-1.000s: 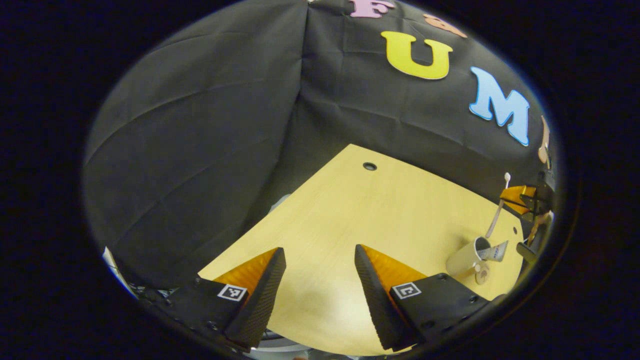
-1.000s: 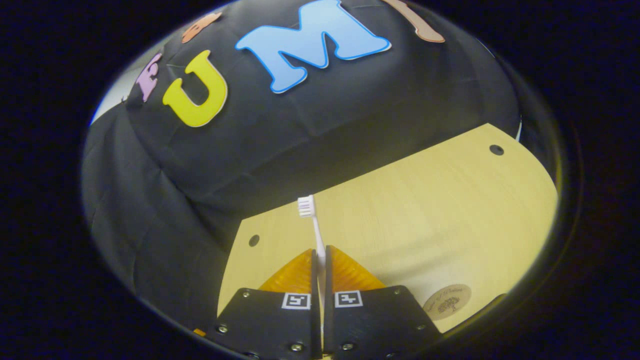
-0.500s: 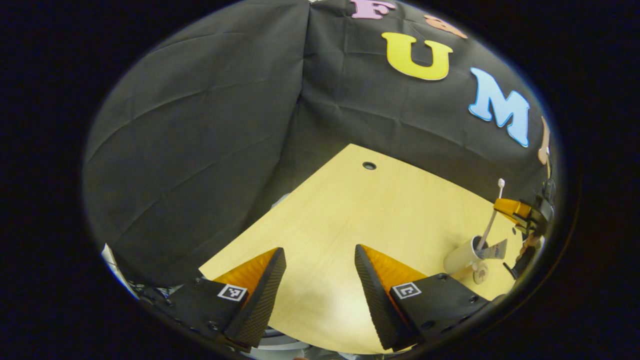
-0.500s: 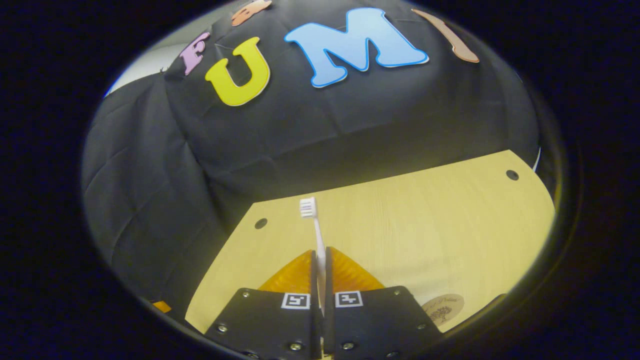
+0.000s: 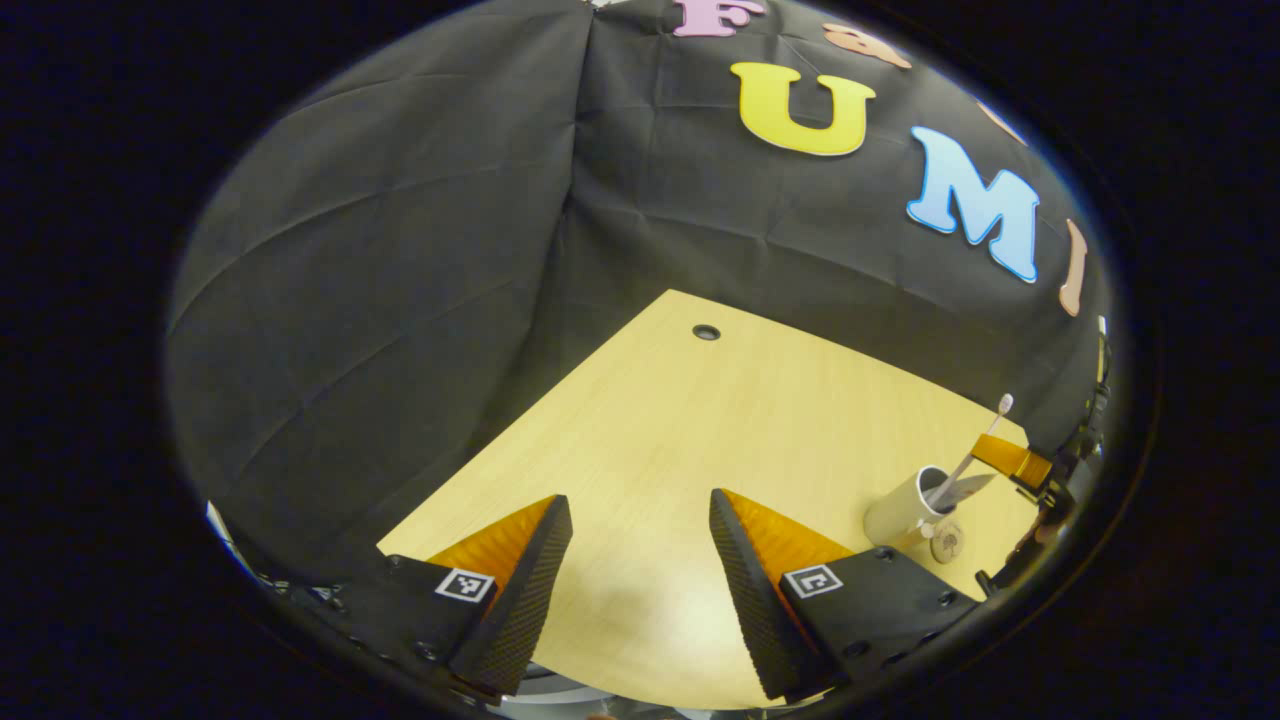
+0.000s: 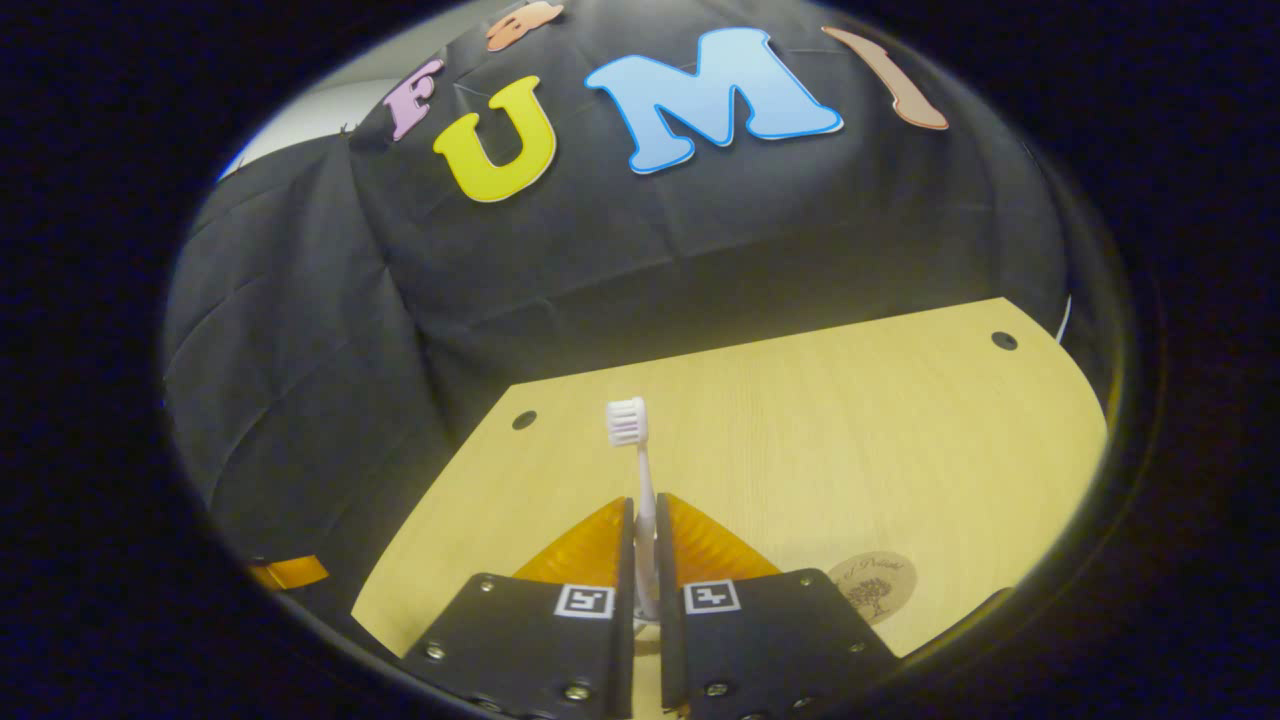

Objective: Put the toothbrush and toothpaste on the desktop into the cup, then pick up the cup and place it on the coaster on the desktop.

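Your right gripper (image 6: 640, 560) pinches the toothbrush (image 6: 630, 440) upright; your left gripper (image 5: 635, 560) hovers, jaws wide, above the desktop (image 5: 700, 420).

stood inside a booth draped in black cloth (image 5: 400, 280), creased in a grid of fold lines and gathered at a vertical seam where two panels met in the left gripper view. hung down behind the far edge of a pale wooden surface (image 5: 700, 430) with fine straight grain. carried a small round dark hole (image 5: 706, 332) near its far corner in the left gripper view, and two such holes (image 6: 523, 420) (image 6: 1003, 341) near the back edge in the right gripper view. caught a soft bright patch of overhead light (image 5: 640, 600) on the near part of the wood. left a sliver of pale wall (image 6: 330, 105) showing above the cloth's top edge.
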The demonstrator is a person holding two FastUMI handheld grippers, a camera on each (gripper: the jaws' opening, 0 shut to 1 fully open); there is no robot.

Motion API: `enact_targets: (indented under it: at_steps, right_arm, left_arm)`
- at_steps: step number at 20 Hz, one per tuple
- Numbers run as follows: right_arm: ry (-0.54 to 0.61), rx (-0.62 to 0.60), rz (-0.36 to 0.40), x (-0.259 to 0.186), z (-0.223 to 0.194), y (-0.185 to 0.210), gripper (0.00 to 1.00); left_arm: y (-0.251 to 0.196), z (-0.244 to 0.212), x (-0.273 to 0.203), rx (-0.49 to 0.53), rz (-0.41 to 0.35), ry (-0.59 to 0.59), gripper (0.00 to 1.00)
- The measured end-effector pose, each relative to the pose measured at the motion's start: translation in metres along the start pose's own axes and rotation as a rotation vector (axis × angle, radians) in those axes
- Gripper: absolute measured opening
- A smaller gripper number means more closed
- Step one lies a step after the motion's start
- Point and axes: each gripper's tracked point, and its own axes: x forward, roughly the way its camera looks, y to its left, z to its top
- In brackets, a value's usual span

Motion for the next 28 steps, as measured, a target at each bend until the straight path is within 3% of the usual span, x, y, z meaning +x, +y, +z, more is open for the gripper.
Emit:
enact_targets:
  at_steps: [2, 3, 5, 6, 12, 19, 21, 22, 23, 26, 28]
  right_arm:
    - [0.012, -0.019, -0.011, -0.009, -0.005, -0.002, 0.20]
    - [0.014, -0.023, -0.010, -0.008, -0.008, -0.002, 0.20]
    - [0.032, -0.026, -0.013, -0.012, -0.014, 0.000, 0.63]
    - [0.031, -0.025, -0.012, -0.015, -0.015, -0.001, 0.75]
    - [0.014, -0.016, -0.057, -0.044, -0.011, -0.017, 0.74]
    - [-0.009, 0.043, -0.177, -0.078, -0.006, -0.074, 0.75]
    - [-0.011, 0.076, -0.212, -0.088, -0.008, -0.091, 0.75]
    - [-0.014, 0.091, -0.231, -0.094, -0.008, -0.099, 0.65]
    - [-0.017, 0.104, -0.249, -0.099, -0.010, -0.107, 0.75]
    - [-0.015, 0.144, -0.293, -0.113, -0.019, -0.128, 0.75]
    - [-0.009, 0.169, -0.315, -0.120, -0.027, -0.138, 0.75]
  left_arm:
    - [-0.008, 0.001, 0.000, 0.011, -0.020, 0.001, 0.91]
    - [-0.012, 0.001, 0.001, 0.017, -0.031, 0.001, 0.91]
    - [-0.024, 0.001, 0.000, 0.032, -0.059, 0.000, 0.90]
    - [-0.030, 0.002, 0.000, 0.040, -0.075, 0.001, 0.89]
    - [-0.081, -0.001, 0.009, 0.113, -0.207, 0.018, 0.90]
    - [-0.172, -0.020, 0.017, 0.226, -0.393, 0.093, 0.90]
    - [-0.198, -0.031, 0.018, 0.258, -0.451, 0.141, 0.90]
    - [-0.209, -0.038, 0.019, 0.278, -0.475, 0.168, 0.90]
    - [-0.220, -0.046, 0.022, 0.300, -0.496, 0.199, 0.90]
    - [-0.248, -0.077, 0.030, 0.362, -0.561, 0.311, 0.90]
    - [-0.258, -0.087, 0.035, 0.407, -0.564, 0.360, 0.92]
